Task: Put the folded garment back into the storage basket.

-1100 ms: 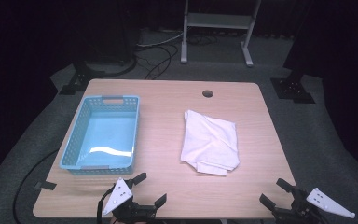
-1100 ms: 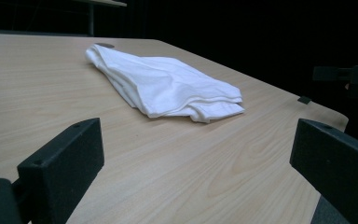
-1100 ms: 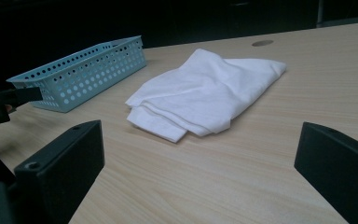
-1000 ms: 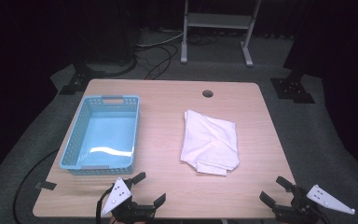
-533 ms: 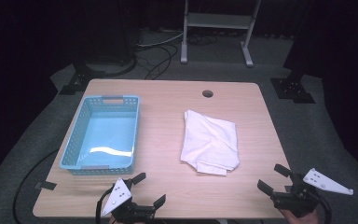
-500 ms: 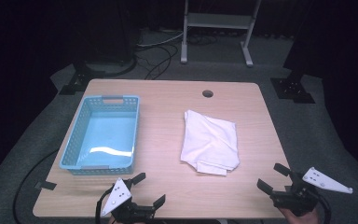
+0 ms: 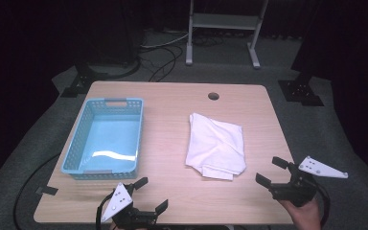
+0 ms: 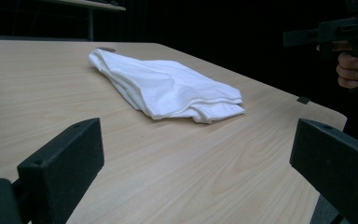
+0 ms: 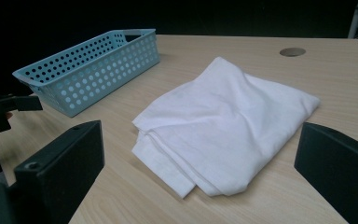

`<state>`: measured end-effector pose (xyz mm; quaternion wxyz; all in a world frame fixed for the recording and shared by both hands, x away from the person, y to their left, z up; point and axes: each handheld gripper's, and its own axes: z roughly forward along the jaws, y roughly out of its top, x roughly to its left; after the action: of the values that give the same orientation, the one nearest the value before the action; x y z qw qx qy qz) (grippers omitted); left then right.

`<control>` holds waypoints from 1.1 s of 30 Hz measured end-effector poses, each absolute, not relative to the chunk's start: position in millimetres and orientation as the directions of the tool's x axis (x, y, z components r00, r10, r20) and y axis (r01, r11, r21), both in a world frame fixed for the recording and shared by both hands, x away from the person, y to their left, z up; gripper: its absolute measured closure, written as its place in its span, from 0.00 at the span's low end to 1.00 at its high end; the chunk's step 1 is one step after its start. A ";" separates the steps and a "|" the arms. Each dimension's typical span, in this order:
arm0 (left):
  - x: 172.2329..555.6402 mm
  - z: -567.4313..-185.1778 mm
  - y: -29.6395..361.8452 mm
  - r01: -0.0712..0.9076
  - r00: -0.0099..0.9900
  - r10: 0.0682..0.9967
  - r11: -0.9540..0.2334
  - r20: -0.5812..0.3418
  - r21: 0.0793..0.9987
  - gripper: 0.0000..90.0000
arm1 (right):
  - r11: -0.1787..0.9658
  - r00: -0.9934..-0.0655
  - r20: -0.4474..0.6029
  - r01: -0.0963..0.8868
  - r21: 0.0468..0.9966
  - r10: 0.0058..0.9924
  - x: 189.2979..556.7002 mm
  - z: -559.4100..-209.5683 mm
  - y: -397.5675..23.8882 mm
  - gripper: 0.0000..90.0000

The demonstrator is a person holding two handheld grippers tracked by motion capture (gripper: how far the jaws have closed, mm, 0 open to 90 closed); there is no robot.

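Basket [image 7: 106, 141] at left, nothing inside. Folded cloth [image 7: 215, 146] lies right of it on the table [image 7: 172, 103]. Left gripper [image 7: 149, 195] and right gripper [image 7: 272, 171] near edge, both jaws spread, holding nothing.

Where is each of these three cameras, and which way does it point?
High view: above the near table edge, looking forward and down; left hand-held gripper, right hand-held gripper.
Left gripper view: low near the table, facing the folded white cloth; own jaws.
Right gripper view: facing the cloth and blue basket; own jaws.
All three share the cloth.
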<state>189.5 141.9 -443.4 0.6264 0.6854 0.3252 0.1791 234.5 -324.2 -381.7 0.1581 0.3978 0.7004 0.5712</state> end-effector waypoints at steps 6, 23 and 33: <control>190.5 -443.7 144.3 0.225 0.720 0.674 0.003 -0.168 0.974 0.03 | 0.051 -0.646 0.238 0.396 0.917 0.725 249.9 -380.4 -315.1 0.02; 191.4 -444.8 142.7 0.225 0.725 0.668 0.001 -0.168 0.974 0.03 | 0.099 -0.653 0.249 0.447 0.889 0.715 286.5 -376.8 -305.9 0.02; 193.3 -445.1 141.9 0.227 0.728 0.664 0.002 -0.171 0.974 0.03 | 0.132 -0.659 0.234 0.457 0.880 0.715 302.8 -372.3 -298.9 0.02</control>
<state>193.3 141.9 -445.1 0.6286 0.6847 0.3253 0.1737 302.8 -298.9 -372.3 0.1225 0.3946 0.7423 0.5275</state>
